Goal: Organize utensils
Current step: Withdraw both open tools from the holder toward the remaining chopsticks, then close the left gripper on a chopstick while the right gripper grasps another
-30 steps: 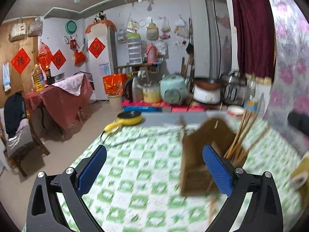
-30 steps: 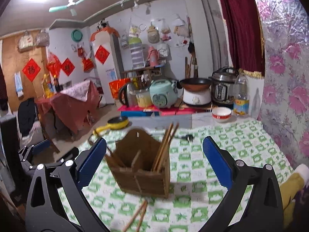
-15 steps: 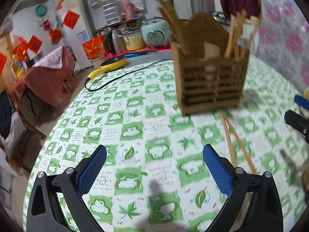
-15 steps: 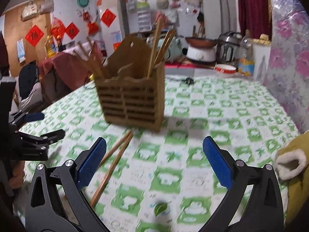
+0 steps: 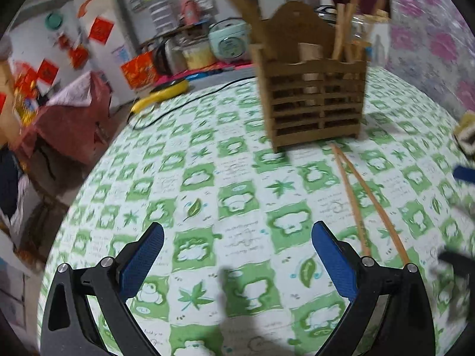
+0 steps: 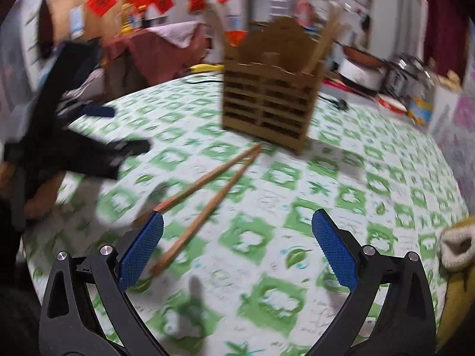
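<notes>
**Chopsticks on the table**

Chopsticks [image 6: 207, 195] lie flat on the green checked table [image 5: 237, 178], two of them side by side, tips just in front of the wooden holder [image 5: 314, 89]. More sticks stand inside it. Both tongs, left [image 5: 237, 255] and right [image 6: 237, 246], are spread wide and hold nothing. The right tongs' left pad sits near the sticks.

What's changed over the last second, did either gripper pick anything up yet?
No. Both grippers have dropped low over the table; the left gripper and right gripper are open and empty. The right one now sits by the two loose chopsticks. The wooden holder and chopsticks have not moved.
</notes>
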A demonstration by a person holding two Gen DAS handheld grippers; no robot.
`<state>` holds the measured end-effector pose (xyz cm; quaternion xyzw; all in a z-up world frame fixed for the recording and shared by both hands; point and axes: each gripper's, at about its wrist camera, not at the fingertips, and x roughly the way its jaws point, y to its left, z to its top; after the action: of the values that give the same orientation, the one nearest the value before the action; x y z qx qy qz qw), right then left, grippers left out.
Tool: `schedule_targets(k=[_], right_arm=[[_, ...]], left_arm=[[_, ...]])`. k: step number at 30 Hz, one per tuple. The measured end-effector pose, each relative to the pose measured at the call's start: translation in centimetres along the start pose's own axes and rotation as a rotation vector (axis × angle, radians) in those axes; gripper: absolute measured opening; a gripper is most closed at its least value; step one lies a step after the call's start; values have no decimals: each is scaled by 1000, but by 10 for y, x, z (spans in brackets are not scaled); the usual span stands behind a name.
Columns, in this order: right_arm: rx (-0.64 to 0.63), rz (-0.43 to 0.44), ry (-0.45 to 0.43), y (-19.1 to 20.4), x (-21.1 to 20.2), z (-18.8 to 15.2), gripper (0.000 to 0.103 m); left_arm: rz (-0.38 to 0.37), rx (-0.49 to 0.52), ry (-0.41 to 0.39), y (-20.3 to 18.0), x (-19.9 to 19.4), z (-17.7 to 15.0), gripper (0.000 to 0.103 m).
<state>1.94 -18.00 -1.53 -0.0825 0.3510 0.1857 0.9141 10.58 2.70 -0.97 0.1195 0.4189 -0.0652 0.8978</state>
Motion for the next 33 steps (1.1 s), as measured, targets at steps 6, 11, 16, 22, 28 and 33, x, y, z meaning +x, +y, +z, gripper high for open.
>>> schedule_targets(k=[6, 11, 16, 22, 28, 33], right_arm=[[-119, 36, 70, 27, 8, -3, 97], [-143, -42, 212, 29, 33, -8, 97], [30, -239, 186, -33, 19, -16, 96], [249, -96, 49, -71, -11, -24, 96], [258, -99, 23, -69, -14, -23, 96], [322, -110, 9, -82, -16, -24, 96]], left_arm=[[-9, -95, 66, 20, 9, -2, 98], [-12, -86, 64, 19, 7, -4, 98], [-26, -49, 70, 11, 6, -9, 98], [-42, 39, 37, -9, -1, -12, 98], [-156, 152, 13, -35, -10, -18, 98], [-248, 270, 15, -63, -17, -28, 98]])
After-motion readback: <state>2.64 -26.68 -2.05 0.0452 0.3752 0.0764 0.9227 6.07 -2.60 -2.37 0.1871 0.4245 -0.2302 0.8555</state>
